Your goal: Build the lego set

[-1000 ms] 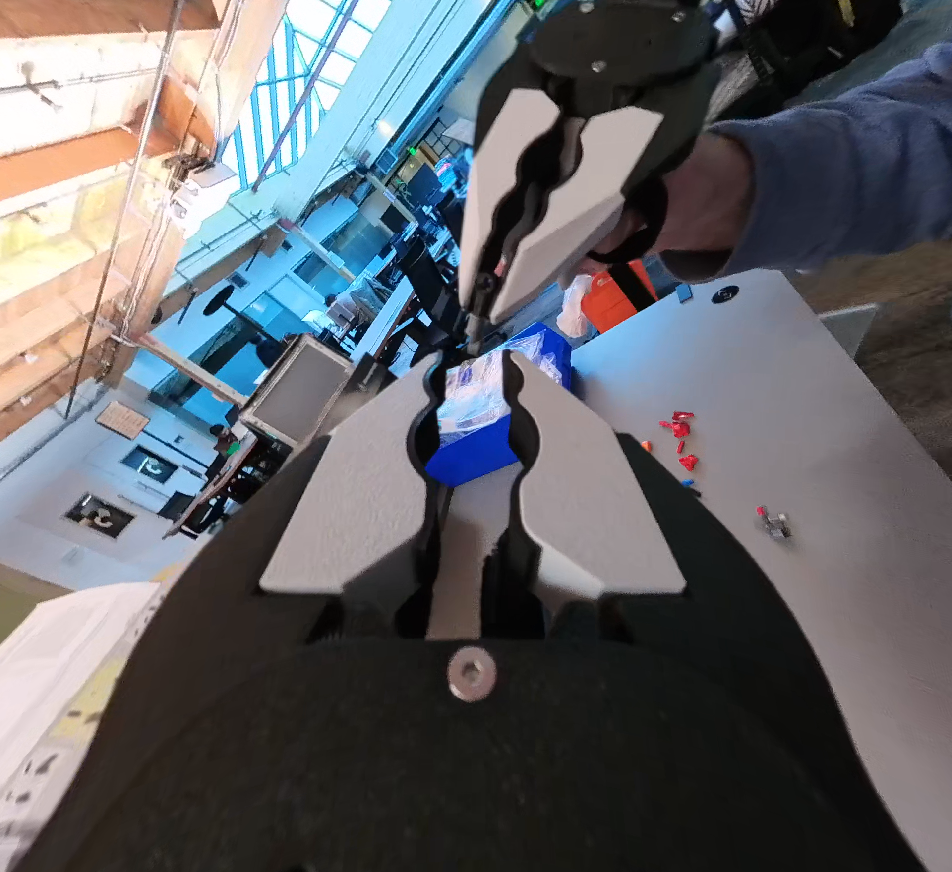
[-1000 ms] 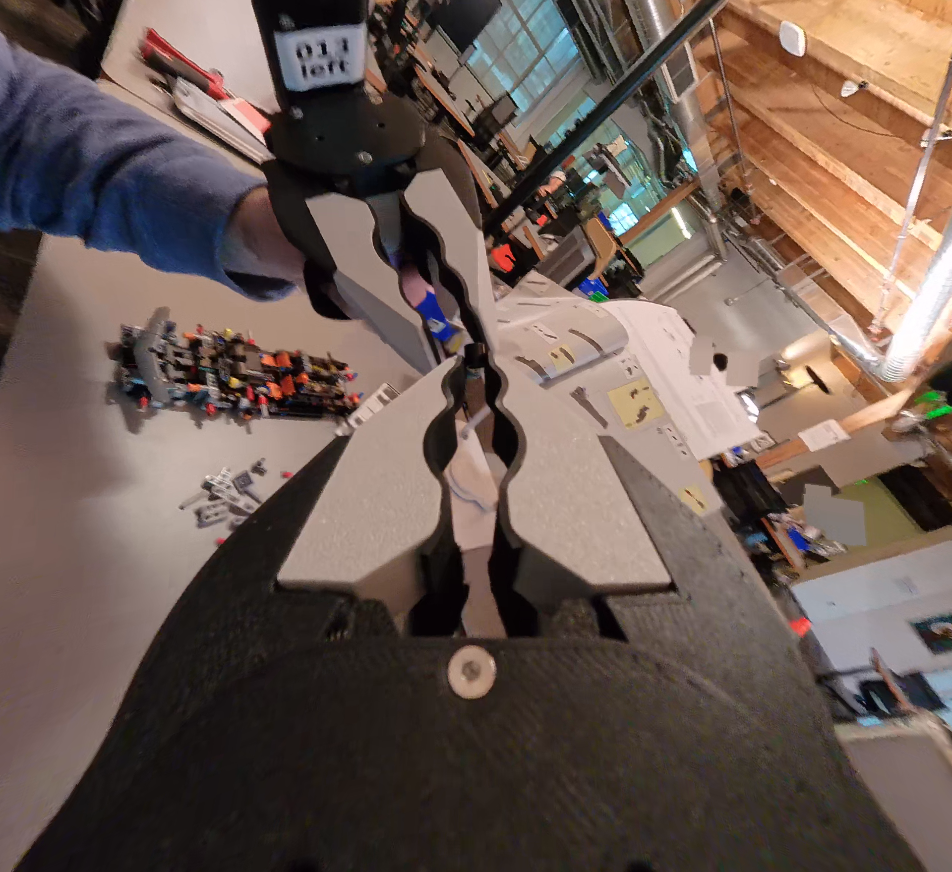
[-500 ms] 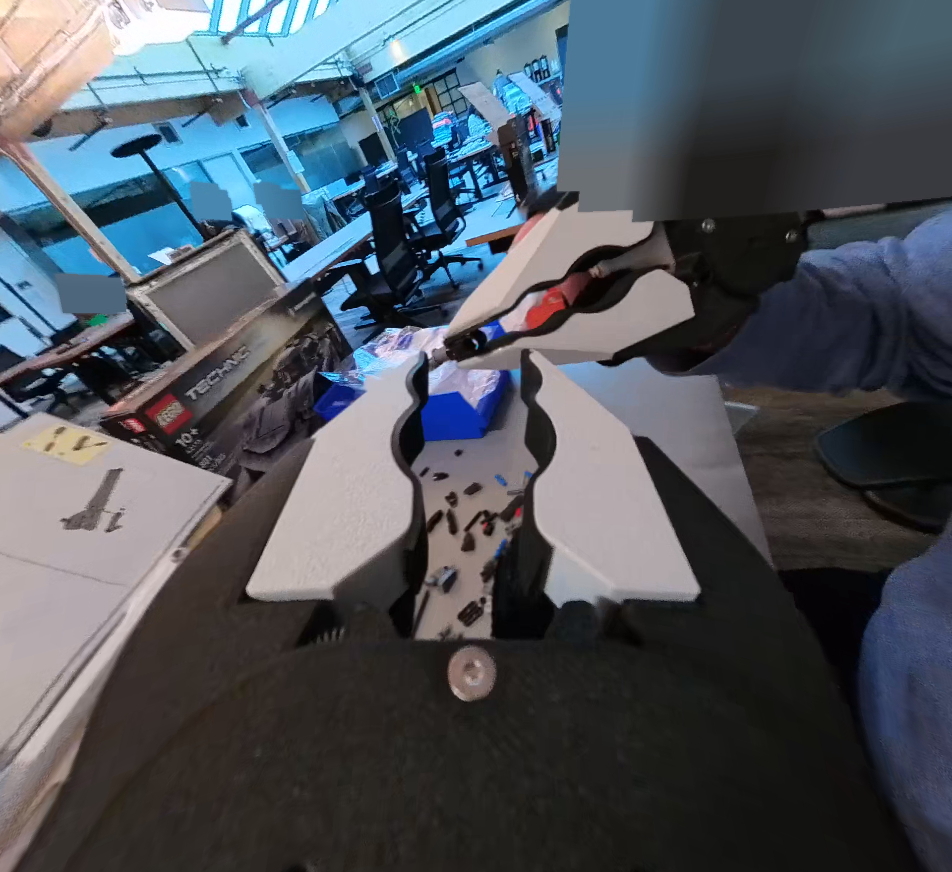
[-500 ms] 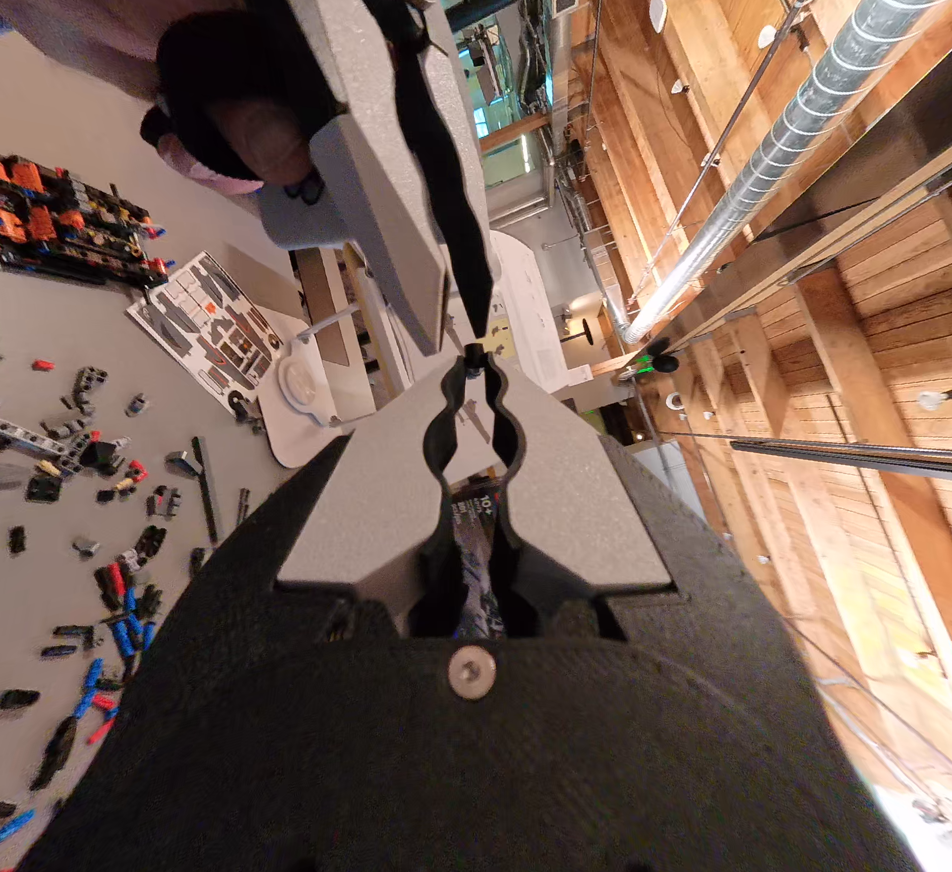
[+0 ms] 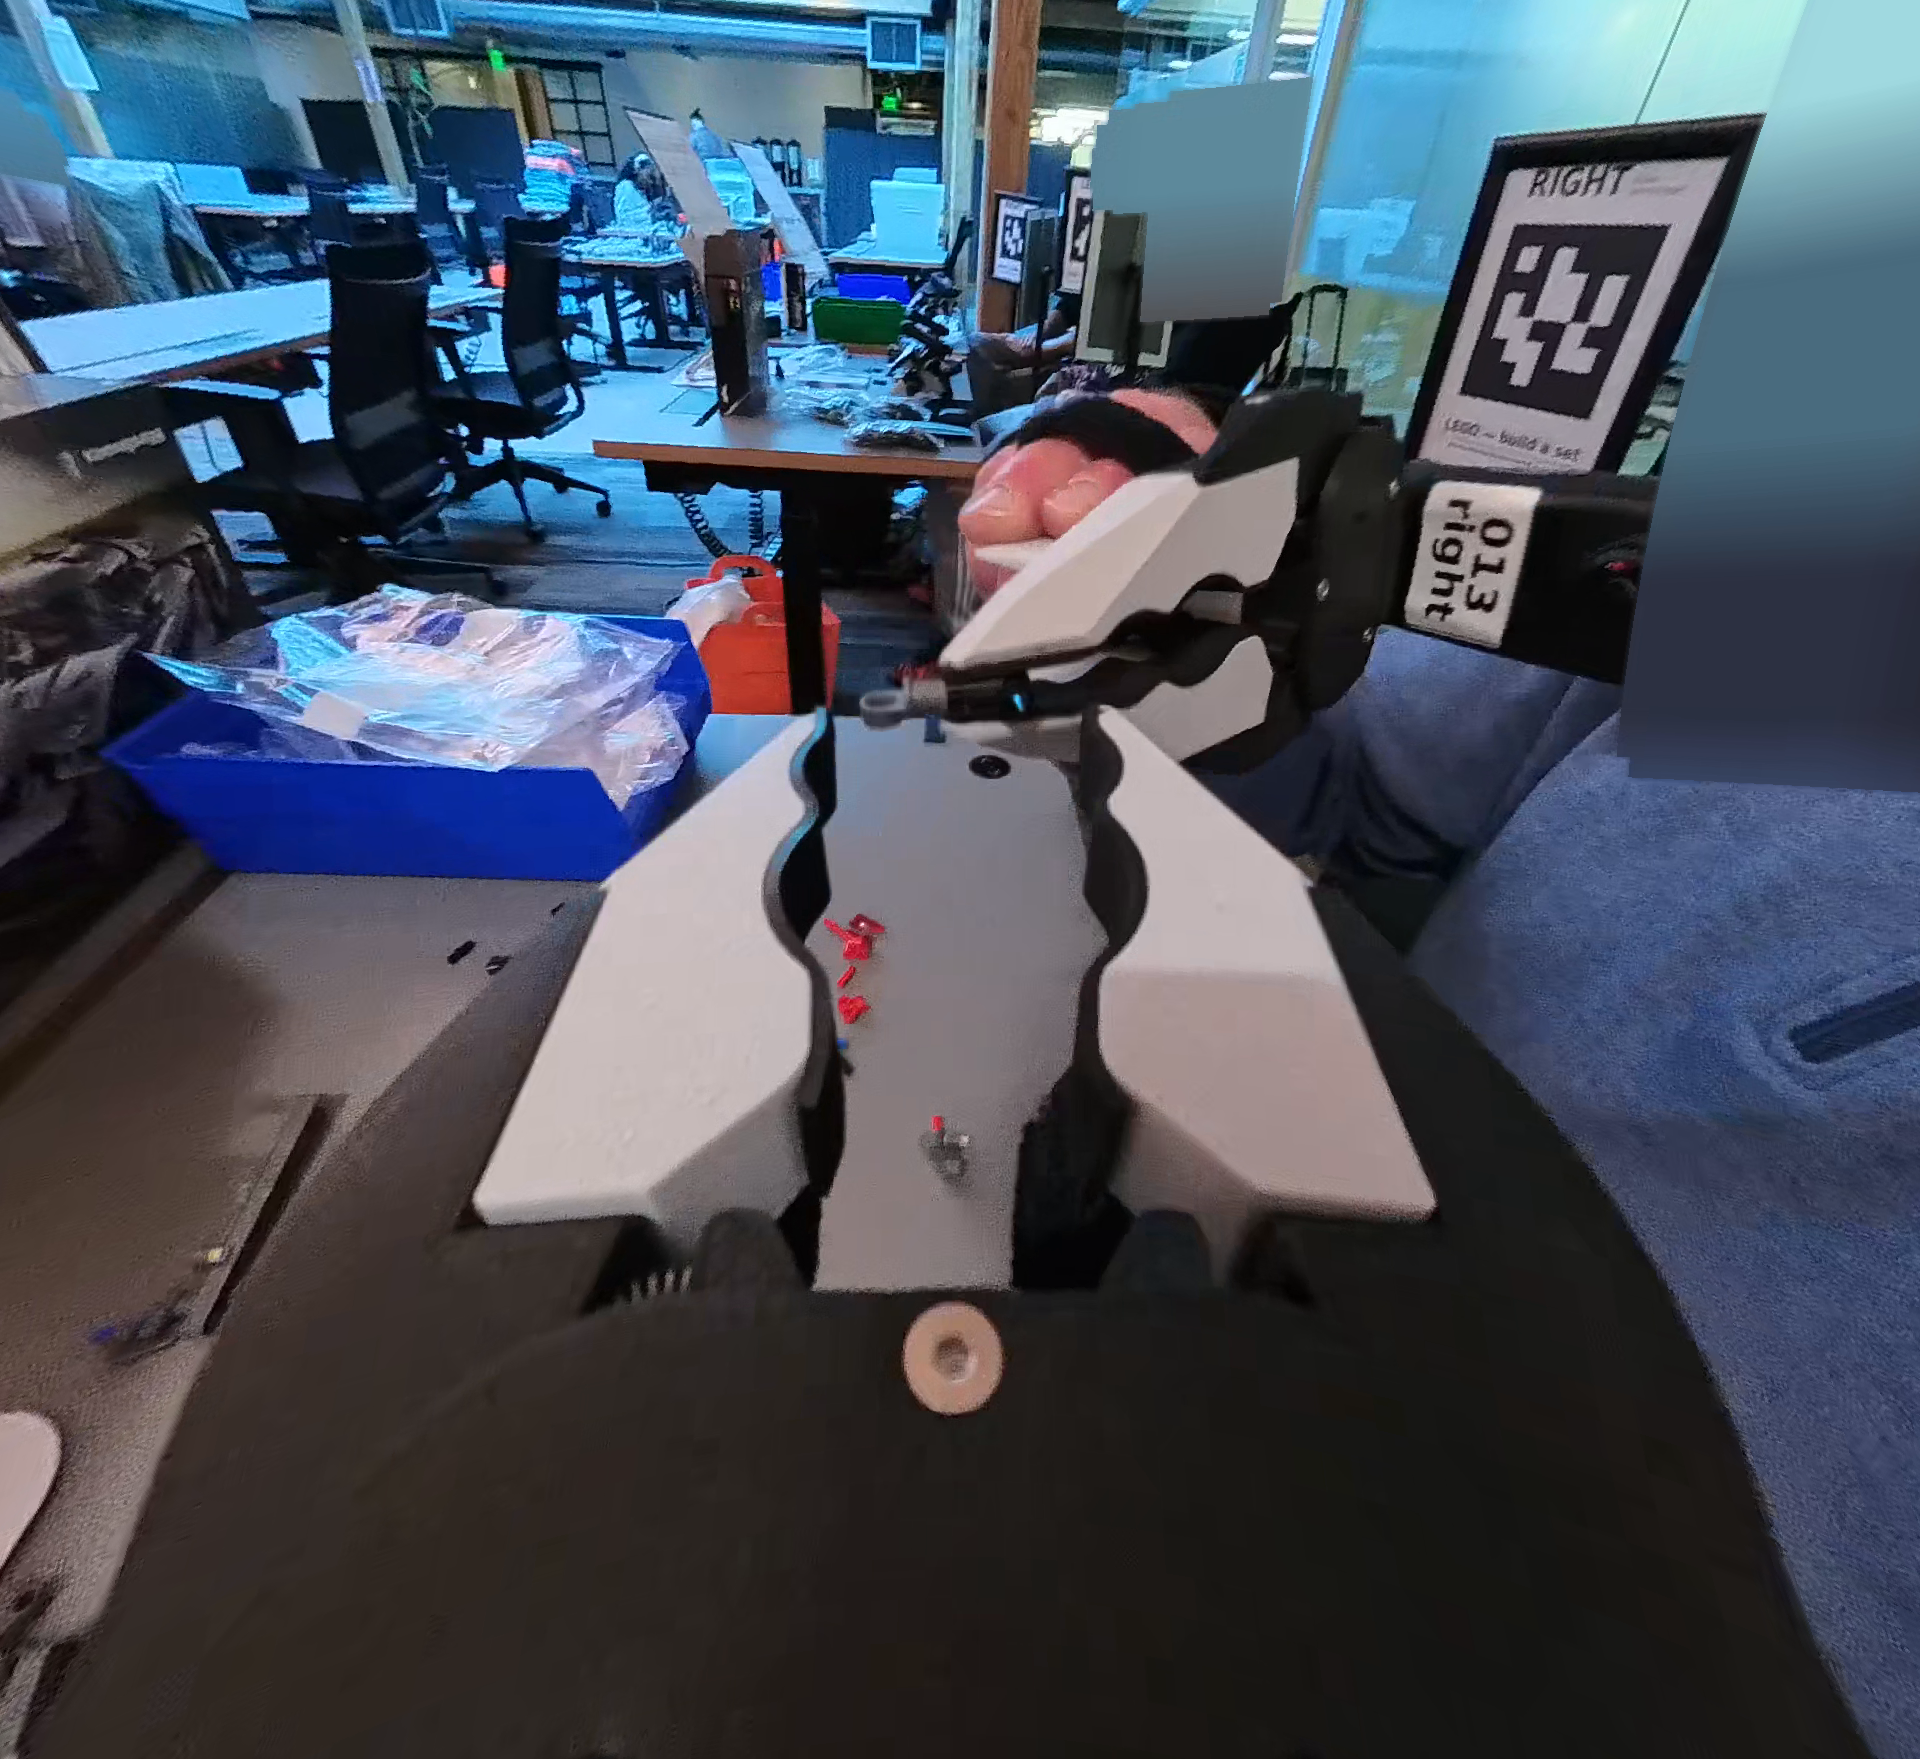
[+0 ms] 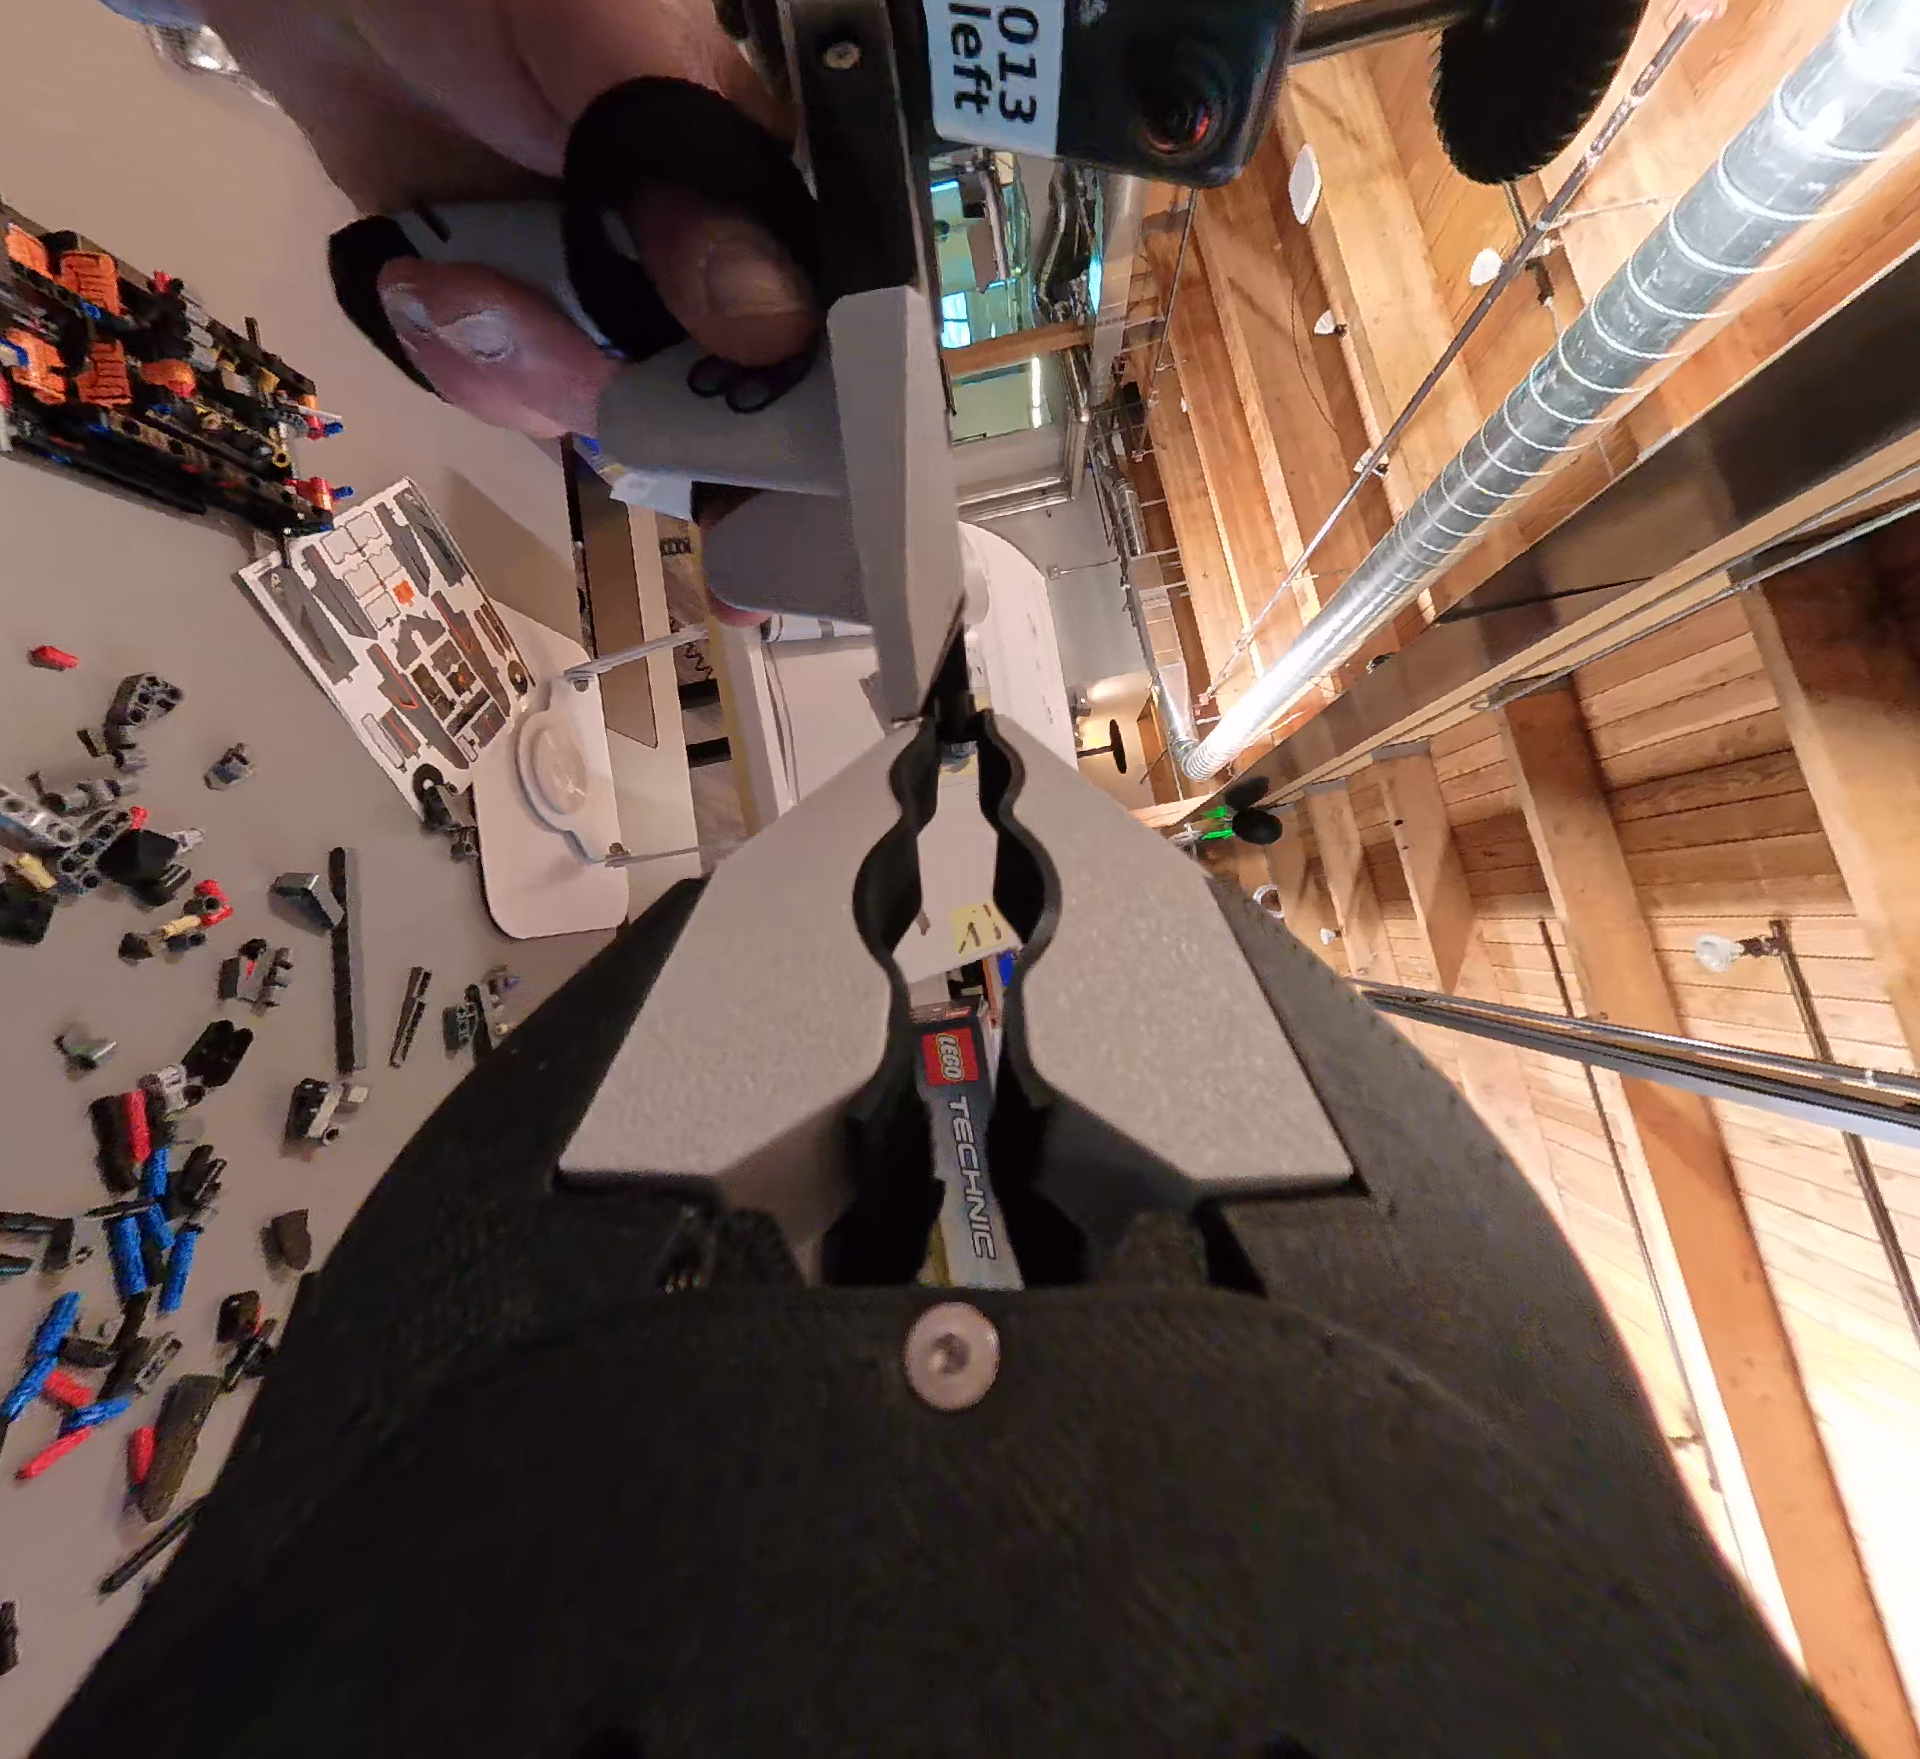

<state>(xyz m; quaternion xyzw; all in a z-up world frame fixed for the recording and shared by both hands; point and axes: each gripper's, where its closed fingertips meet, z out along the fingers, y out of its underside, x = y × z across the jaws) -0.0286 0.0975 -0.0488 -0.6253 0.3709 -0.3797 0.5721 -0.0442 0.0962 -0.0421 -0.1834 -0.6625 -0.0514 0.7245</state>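
The right gripper (image 5: 914,701), right of centre in the left wrist view, is pinched on a small grey lego rod (image 5: 902,701) whose inner end is hidden between its tips. The left gripper (image 5: 951,753) gapes wide, holding nothing. Below lies a grey table (image 5: 935,878) in an open office; red pieces (image 5: 854,956) at centre, a blue bin (image 5: 395,810) of plastic bags at left. The half-built model (image 6: 135,400) sits at the right wrist view's left edge, cut off
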